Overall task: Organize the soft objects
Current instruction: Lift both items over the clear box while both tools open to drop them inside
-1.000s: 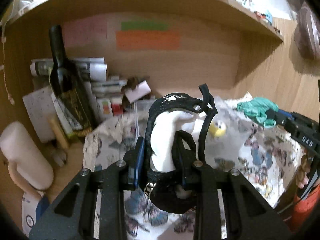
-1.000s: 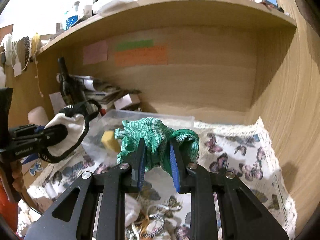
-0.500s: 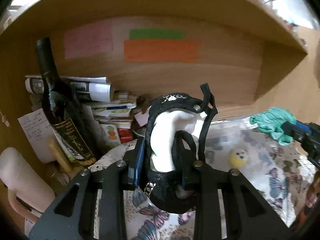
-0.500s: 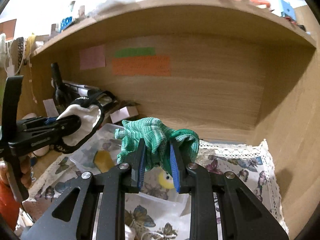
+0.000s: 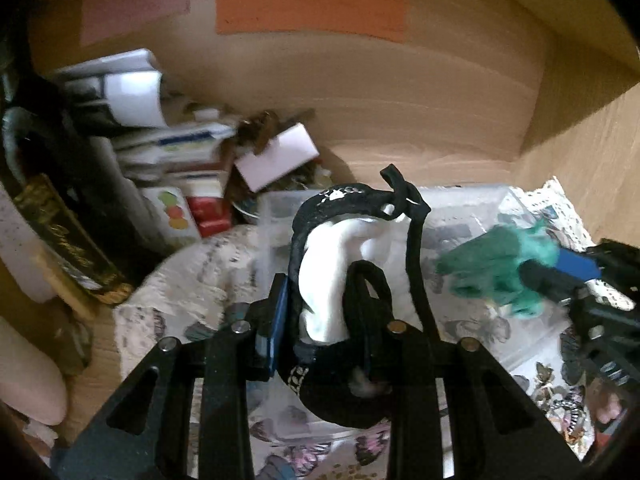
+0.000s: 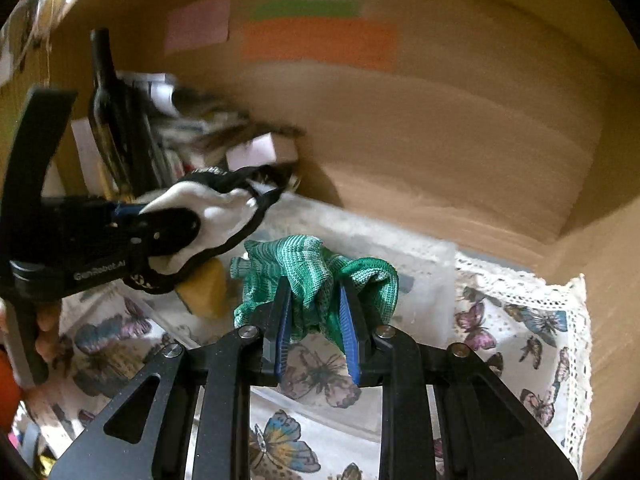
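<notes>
My left gripper [image 5: 322, 312] is shut on a white and black fabric piece with black straps [image 5: 328, 280] and holds it in the air over a clear plastic box [image 5: 460, 208]. It also shows in the right wrist view [image 6: 208, 208]. My right gripper [image 6: 314, 316] is shut on a green knitted glove [image 6: 308, 268], held above the same clear box [image 6: 420, 264]. The glove shows at the right of the left wrist view [image 5: 496, 268]. A yellow soft toy [image 6: 208, 284] lies in the box, partly hidden by the left gripper.
A butterfly-print cloth with a lace edge [image 6: 520, 320] covers the shelf floor. A dark wine bottle [image 5: 52, 216] and a stack of papers and small boxes [image 5: 180, 152] stand at the left. Wooden walls close the back and the right side [image 6: 608, 280].
Both grippers have moved forward and down into the shelf toward the clear box, each still holding its item. The view is blurred by motion.
</notes>
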A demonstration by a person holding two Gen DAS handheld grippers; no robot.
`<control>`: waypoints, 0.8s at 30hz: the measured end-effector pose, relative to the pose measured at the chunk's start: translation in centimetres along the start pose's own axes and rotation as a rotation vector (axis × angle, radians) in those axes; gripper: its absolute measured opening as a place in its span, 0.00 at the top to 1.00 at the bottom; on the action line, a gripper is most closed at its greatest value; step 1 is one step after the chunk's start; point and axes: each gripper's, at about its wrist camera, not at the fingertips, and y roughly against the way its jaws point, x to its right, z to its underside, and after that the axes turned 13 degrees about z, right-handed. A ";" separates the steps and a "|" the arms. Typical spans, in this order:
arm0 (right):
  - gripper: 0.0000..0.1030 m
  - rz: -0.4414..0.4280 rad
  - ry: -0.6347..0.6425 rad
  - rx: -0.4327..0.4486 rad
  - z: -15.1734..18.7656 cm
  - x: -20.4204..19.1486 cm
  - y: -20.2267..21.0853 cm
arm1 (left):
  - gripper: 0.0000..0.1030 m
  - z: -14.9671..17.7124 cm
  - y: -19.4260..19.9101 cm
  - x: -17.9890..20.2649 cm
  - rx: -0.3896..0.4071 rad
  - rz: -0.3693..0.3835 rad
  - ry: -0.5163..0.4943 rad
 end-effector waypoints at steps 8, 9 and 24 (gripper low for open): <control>0.77 0.013 0.044 -0.083 0.5 -0.9 -2.5 | 0.61 0.5 -1.7 0.9 -0.034 0.002 -0.031; 0.74 0.021 0.049 -0.096 0.6 -0.9 -2.7 | 0.59 0.5 -1.7 1.0 -0.037 -0.002 -0.031; 0.35 0.047 -0.007 0.022 0.1 1.8 2.9 | 0.13 0.8 3.8 3.0 0.065 0.005 -0.053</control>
